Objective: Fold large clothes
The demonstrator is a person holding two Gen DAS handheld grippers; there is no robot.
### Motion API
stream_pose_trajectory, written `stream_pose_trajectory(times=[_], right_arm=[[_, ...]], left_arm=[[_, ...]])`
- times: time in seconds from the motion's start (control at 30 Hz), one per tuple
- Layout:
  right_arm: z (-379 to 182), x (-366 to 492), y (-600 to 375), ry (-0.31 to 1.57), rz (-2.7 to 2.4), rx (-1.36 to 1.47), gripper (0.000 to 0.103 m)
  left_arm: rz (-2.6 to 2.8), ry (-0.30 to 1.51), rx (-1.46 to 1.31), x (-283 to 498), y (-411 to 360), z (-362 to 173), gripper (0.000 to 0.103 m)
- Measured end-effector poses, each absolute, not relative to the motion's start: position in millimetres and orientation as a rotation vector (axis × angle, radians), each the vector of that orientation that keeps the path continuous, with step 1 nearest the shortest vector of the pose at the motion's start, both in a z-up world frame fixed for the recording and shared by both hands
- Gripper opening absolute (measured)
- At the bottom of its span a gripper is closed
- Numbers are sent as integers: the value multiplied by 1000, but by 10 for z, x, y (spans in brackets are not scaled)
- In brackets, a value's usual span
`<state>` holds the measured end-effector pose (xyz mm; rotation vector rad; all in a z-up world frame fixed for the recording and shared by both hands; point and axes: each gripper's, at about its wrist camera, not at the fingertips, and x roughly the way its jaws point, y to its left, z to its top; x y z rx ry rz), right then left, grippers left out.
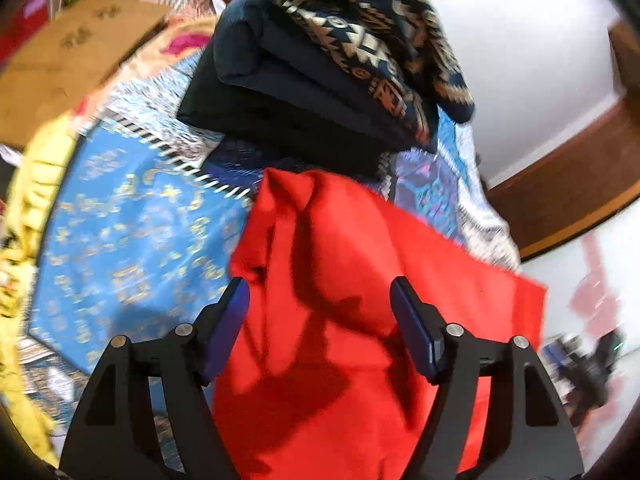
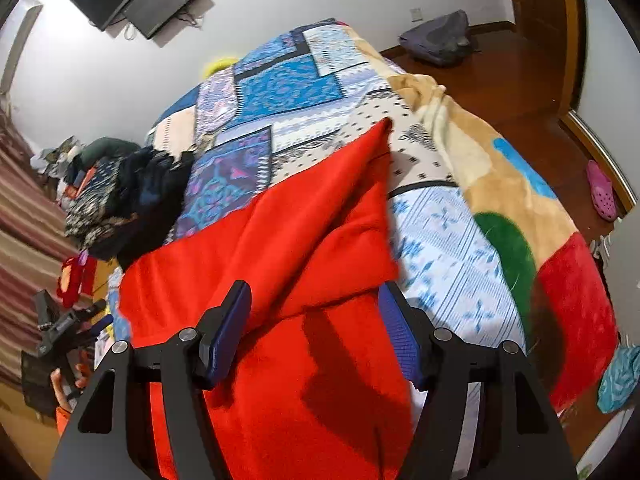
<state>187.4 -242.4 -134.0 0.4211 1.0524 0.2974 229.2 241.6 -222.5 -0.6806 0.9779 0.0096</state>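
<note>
A bright red garment [image 1: 340, 320] lies on the bed, partly folded, with a raised fold running toward a pointed corner [image 2: 384, 124]. My left gripper [image 1: 320, 292] hovers open just over it, its blue pads wide apart and the red cloth showing between them without being pinched. In the right wrist view my right gripper [image 2: 314, 292] is also open above the red garment [image 2: 280, 280], with the cloth spread under and between its fingers and no pad pressing on it.
The bed carries a blue patchwork quilt [image 2: 280, 80]. A pile of dark and patterned folded clothes [image 1: 312, 88] sits just beyond the red garment. A plush multicoloured blanket [image 2: 500, 200] drapes over the bed's right side. A cardboard box [image 1: 72, 52] and a yellow cloth [image 1: 24, 220] lie at the left.
</note>
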Motion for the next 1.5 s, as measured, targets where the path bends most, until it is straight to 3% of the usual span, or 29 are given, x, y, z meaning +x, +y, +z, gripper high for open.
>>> stream_pose_trajectory(times=[0.27,0.37,0.5,0.53,0.6,0.67,0.77,1.0,1.2,1.33,1.43,1.47,1.5], right_arm=[[-1629,2184,-2450,1091,278,463,65],[-1645,2256,-2441,1073,293,460,66],[-1698,2404,-2436,1061,315,494,64],[-1706,2434,-2425,1060,319,499,61],[-1724,2495,-2412,1058,325,514,29],[-1757,2542,-2402,1076,333,528,17],[-1686,2596,-2358,1062,342,498,12],[-1172,2872,-2007,961,387,347,10],[-1144,3048,-1759,923,362,253,10],[-1461,3126,-1725,1002,310,182,15],[-1616,3083,-1817,1060,273,153,18],[-1617,3064,-1839,1068,268,148,22],[-1622,3014,-1879,1076,258,135,29]], left_arm=[[77,1073,-787,2813,2579,-2788,75],[89,1096,-830,2842,2543,-3044,84],[99,1083,-776,2821,2391,-2993,84],[90,1085,-770,2831,2360,-2994,81],[62,1080,-766,2840,2312,-2962,62],[54,1075,-732,2853,2261,-2916,44],[80,1081,-619,2916,2169,-2794,21],[137,991,-421,3091,2073,-2243,16],[161,987,-400,3167,2306,-2262,17],[177,1076,-422,3180,2384,-2590,25],[194,1099,-428,3083,2426,-2734,47],[208,1104,-412,3039,2443,-2747,59],[219,1102,-398,2975,2472,-2745,63]])
